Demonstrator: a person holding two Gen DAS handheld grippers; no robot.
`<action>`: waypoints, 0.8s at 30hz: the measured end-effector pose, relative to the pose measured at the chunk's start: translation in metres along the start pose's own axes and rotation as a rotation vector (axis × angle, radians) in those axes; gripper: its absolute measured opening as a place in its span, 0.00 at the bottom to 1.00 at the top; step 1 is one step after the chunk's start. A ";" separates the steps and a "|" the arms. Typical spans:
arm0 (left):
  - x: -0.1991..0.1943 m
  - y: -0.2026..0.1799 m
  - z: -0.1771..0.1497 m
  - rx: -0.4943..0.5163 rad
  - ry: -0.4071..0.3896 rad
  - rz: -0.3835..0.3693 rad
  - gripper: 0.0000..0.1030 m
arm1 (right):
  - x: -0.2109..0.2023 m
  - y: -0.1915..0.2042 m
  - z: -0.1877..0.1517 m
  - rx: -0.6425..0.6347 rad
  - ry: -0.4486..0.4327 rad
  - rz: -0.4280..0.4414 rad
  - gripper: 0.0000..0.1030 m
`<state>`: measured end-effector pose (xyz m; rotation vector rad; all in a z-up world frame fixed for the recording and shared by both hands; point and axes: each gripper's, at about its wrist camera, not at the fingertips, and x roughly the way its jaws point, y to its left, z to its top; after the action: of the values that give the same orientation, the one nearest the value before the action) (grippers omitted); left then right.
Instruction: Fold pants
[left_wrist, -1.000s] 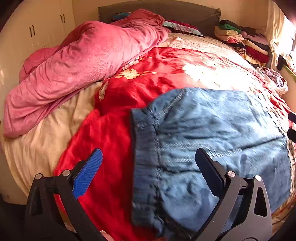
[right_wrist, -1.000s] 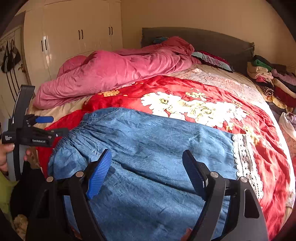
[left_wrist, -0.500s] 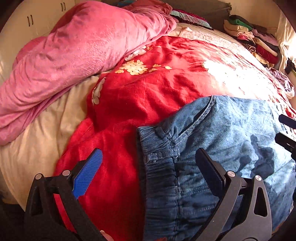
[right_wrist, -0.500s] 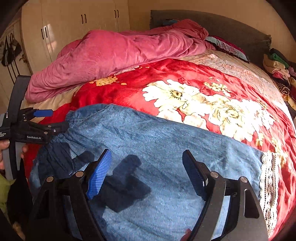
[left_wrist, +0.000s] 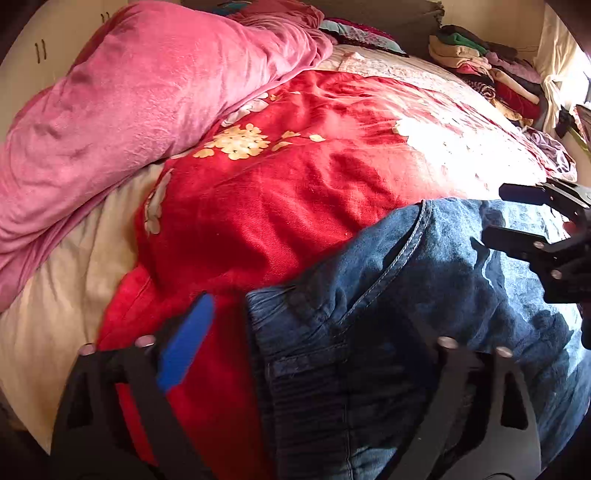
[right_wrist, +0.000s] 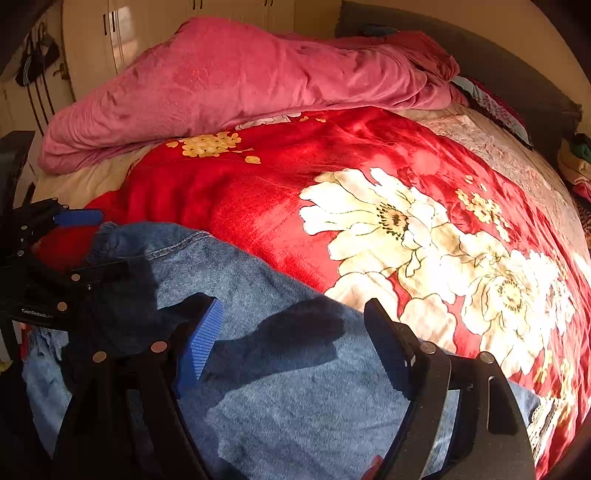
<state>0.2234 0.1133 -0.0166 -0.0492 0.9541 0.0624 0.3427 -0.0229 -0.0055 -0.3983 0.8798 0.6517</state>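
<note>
Left gripper (left_wrist: 295, 325) spread over jeans (left_wrist: 424, 295) waistband | right gripper (right_wrist: 295, 332) spread, at 3 o'clock | red blanket (right_wrist: 277, 192) beneath

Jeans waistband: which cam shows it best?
Left wrist: the elastic waistband and pocket seam of the jeans fill the foreground between the open left tongs. Right wrist shows only its far corner, partly shadowed.

Both wrist views look close across the bed, sharing the pants (left_wrist: 424, 295)
</note>
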 end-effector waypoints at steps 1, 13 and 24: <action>0.002 0.000 0.001 -0.001 -0.002 -0.015 0.54 | 0.004 0.001 0.003 -0.011 0.010 0.007 0.76; -0.028 0.000 0.000 0.014 -0.118 -0.060 0.29 | 0.024 0.031 0.000 -0.152 0.048 0.037 0.15; -0.094 -0.011 -0.026 0.078 -0.268 -0.098 0.29 | -0.105 0.055 -0.052 -0.037 -0.215 0.051 0.08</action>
<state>0.1487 0.0976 0.0451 -0.0146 0.6843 -0.0577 0.2269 -0.0496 0.0463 -0.3328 0.6754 0.7438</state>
